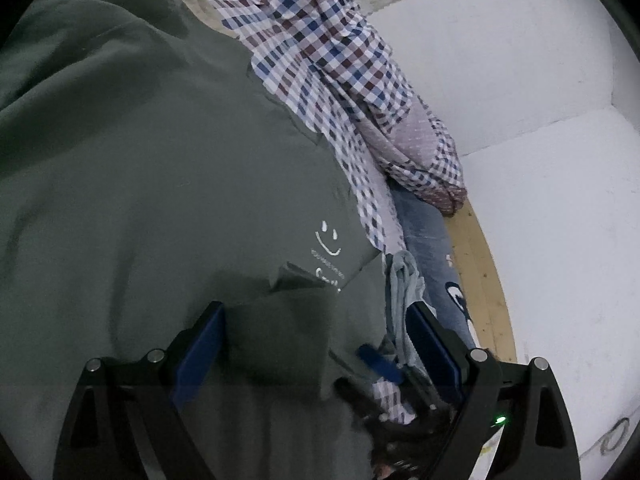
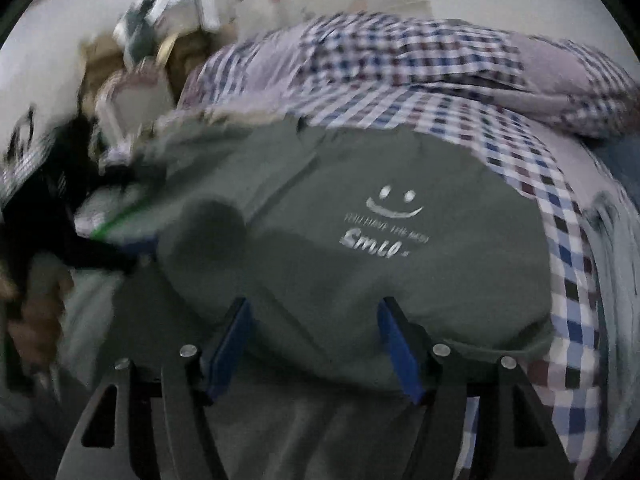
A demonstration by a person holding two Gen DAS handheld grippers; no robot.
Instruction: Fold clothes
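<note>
Fingers of right gripper (image 2: 316, 336) apart over dark green smiley-print cotton T-shirt (image 2: 360, 264), seemingly not pinching it. Left gripper (image 1: 320, 340) fingers apart too, green fabric between. Shirt overlaps checked blue-maroon shirt (image 1: 320, 52).

Left claw (image 1: 320, 340) jaws spread wide, blue pads (image 1: 208, 340) clamping nothing. Right claw (image 2: 316, 340) also spread, angled downward, nothing pinched between its pads (image 2: 228, 340).
</note>
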